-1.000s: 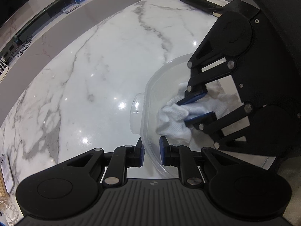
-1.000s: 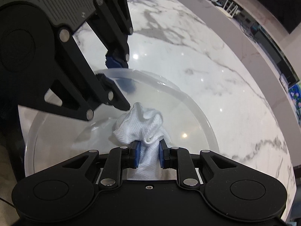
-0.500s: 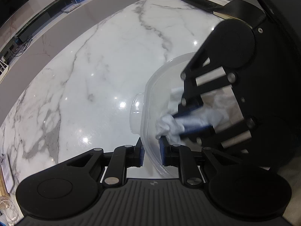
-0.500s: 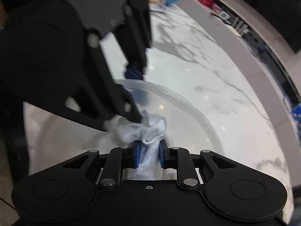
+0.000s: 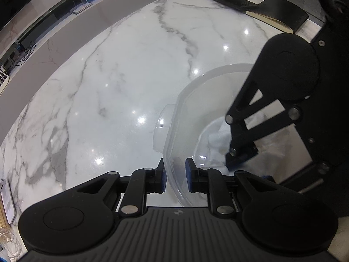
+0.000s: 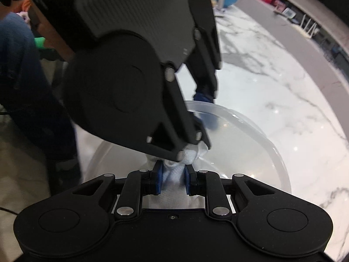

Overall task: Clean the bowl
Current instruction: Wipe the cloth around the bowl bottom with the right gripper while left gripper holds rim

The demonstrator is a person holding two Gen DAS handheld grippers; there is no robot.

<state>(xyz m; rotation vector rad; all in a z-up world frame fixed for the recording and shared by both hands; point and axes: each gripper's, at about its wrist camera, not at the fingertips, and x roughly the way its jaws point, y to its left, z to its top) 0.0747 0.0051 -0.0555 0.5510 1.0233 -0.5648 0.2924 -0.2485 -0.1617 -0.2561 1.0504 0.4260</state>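
Observation:
A clear plastic bowl is tilted on its side on the white marble table. My left gripper is shut on the bowl's rim, one pad inside and one outside. My right gripper is shut on a white cloth and presses it against the bowl's inner wall, close under the left gripper's fingers. In the left wrist view the cloth shows inside the bowl, partly hidden behind the right gripper.
A black phone and a dark notebook lie at the table's far right. The table's far edge curves along a low grey wall. A person in blue stands at the left in the right wrist view.
The right gripper has swept the cloth across the bowl's inside towards the left gripper's side. The left gripper keeps its grip on the rim; the bowl stays tilted.

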